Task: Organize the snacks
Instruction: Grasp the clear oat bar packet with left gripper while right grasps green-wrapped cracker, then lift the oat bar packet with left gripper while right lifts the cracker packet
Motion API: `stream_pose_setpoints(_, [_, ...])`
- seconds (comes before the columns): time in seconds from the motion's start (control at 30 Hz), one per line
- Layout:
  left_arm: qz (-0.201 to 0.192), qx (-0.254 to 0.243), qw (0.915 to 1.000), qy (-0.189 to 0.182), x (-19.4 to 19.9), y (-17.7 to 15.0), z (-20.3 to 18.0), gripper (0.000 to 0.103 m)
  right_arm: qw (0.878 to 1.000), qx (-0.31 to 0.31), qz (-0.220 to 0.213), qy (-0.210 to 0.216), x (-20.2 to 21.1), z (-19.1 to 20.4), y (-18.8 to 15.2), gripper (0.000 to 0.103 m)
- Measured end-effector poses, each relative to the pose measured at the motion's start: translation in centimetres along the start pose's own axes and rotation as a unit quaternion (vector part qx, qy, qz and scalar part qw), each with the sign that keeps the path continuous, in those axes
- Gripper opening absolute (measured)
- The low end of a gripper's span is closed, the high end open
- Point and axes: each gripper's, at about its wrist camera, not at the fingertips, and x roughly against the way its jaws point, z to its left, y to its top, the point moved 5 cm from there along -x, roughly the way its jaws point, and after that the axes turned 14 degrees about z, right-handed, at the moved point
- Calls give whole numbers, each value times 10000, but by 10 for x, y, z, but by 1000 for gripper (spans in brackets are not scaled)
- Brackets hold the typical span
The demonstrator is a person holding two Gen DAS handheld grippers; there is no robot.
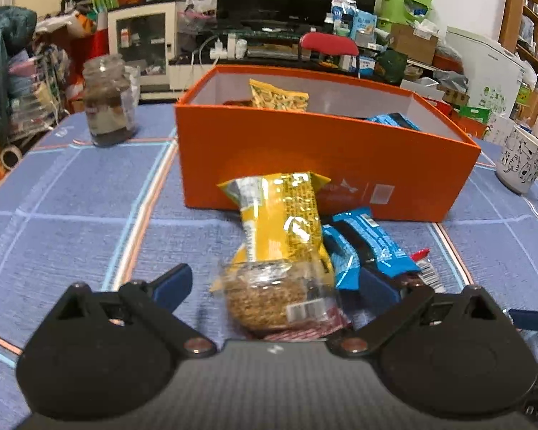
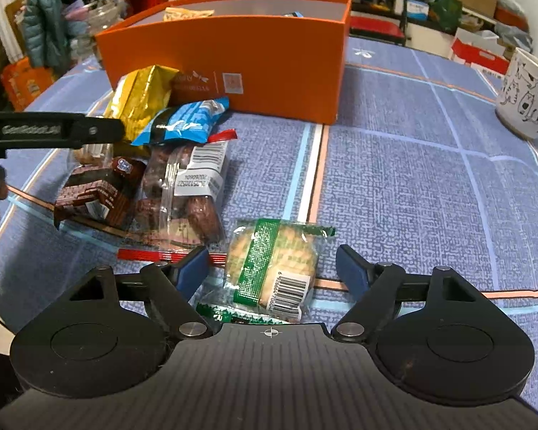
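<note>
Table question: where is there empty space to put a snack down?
Bare cloth lies between the orange box and the cat mug, and on the box's other side toward the jar. It's crowded before the box, where the snack pile sits.

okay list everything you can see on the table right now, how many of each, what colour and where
Box: 1, orange, open, table centre.
Snacks in the box: at least 2, one yellow-green pack, one blue pack, poking above the rim.
Gold pack: 1, yellow-gold, leaning on the box front.
Blue packs: 2, blue, beside the gold pack.
Round clear-wrapped cake: 1, brown, between the left fingers.
Brown brick-print pack: 1, in the pile.
Clear bag of dates: 1, reddish-brown, in the pile.
Green-striped cracker pack: 1, between the right fingers.
Jar: 1, clear with dark contents, far left.
Mug: 1, white with cat drawings, right edge.
Tablecloth: 1, blue.
Left gripper: open.
Right gripper: open.
</note>
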Motion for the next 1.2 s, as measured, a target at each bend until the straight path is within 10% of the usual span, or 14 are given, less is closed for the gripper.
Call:
stream_pose_setpoints(0.2, [182,73,9997,125,-14,-2,1,98,9999,63,12,-119,1,0,-1,60])
stream_pose_setpoints(0.27, [272,172,9995,41,-13,-2,4,67,10000,12,19,-88,4,-2,-1,36])
stream_pose_setpoints(1.2, [340,148,9992,119,11,-5,28,62,9991,-31,-173,-387,19,-14,4,35])
